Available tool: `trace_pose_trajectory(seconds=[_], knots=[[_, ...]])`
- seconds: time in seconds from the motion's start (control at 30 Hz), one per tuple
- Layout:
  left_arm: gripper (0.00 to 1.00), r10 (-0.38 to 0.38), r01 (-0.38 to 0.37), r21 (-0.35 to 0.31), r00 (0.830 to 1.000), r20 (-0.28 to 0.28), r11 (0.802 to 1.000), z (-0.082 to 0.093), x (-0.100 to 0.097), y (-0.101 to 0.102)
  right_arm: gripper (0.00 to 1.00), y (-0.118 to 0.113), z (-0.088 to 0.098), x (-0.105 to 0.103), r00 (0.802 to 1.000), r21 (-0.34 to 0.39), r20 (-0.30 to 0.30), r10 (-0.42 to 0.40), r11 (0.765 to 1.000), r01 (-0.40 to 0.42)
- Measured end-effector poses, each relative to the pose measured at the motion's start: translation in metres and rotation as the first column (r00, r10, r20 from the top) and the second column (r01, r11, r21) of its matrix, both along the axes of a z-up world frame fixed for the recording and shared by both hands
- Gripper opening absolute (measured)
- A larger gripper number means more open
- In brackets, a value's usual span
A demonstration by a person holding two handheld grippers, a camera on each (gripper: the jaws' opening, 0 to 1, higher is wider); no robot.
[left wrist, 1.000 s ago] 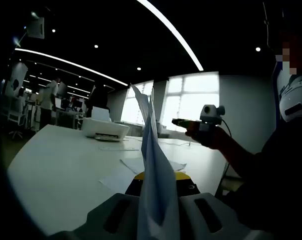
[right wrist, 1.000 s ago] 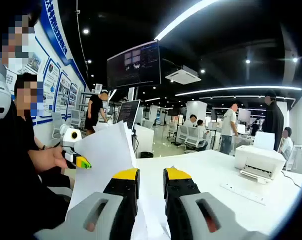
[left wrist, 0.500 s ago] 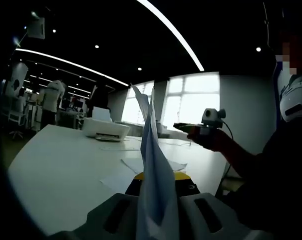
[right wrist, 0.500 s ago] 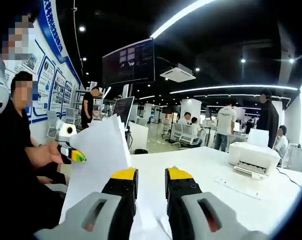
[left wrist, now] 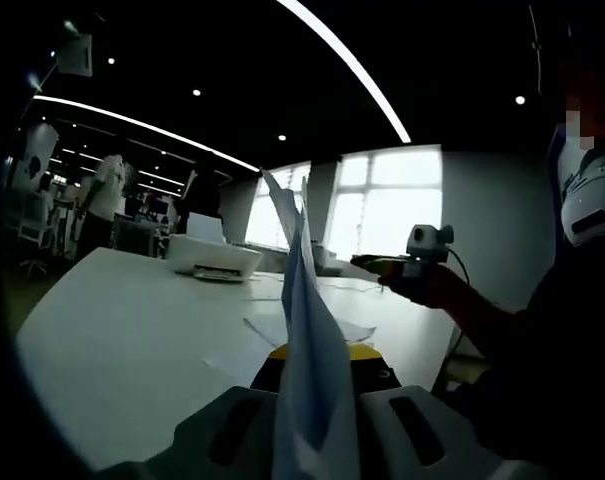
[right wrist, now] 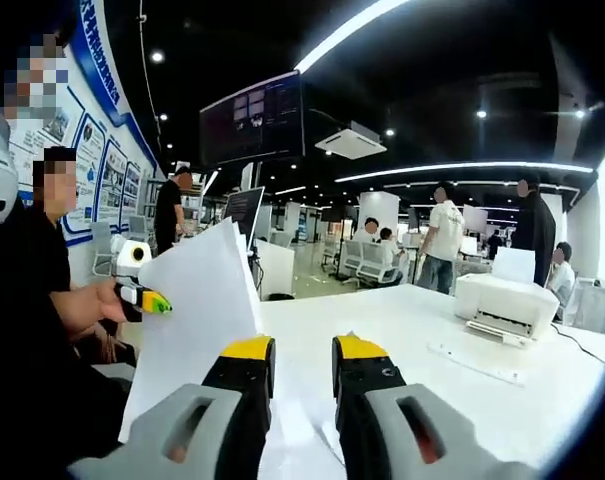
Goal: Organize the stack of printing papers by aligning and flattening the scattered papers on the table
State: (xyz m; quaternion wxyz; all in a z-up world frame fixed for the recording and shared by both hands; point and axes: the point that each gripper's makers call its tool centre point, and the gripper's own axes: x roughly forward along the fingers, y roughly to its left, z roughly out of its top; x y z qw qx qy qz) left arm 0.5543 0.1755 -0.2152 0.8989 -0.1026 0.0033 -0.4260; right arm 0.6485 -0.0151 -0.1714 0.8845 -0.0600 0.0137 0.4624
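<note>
The left gripper (left wrist: pixel 312 375) fingers pinch the paper sheaf (left wrist: pixel 307 330) upright; the right gripper (right wrist: pixel 300 350) fingers stand narrowly apart, empty. Tap the sheaf's lower edge squarely on the table (right wrist: pixel 412 325) to align it.

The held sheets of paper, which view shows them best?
The right gripper view: the sheets of paper show their broad white face there. The left gripper view has them edge-on, rising between that gripper's fingers.
</note>
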Motion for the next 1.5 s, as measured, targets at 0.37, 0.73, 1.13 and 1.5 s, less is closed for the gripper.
trace_pose_trajectory(seconds=[0.37,0.73,1.13,1.5], knots=[[0.06,0.007,-0.007,-0.002,1.0,0.002,1.0,0.001,0.001,0.004,0.19,0.001,-0.008,-0.005,1.0,-0.01,-0.018,0.008,1.0,-0.008],[0.06,0.005,-0.005,0.021,1.0,0.028,1.0,0.002,0.0,0.002,0.19,-0.002,-0.014,-0.007,0.999,-0.019,-0.032,0.004,1.0,-0.004],[0.06,0.027,-0.027,-0.053,1.0,0.006,0.998,0.008,0.002,0.011,0.19,-0.008,-0.02,-0.009,0.999,-0.021,-0.047,-0.01,1.0,0.009],[0.06,0.025,-0.026,-0.057,1.0,-0.006,0.998,0.007,0.0,0.009,0.19,-0.009,-0.029,-0.013,0.997,-0.025,-0.068,-0.021,0.999,0.02]])
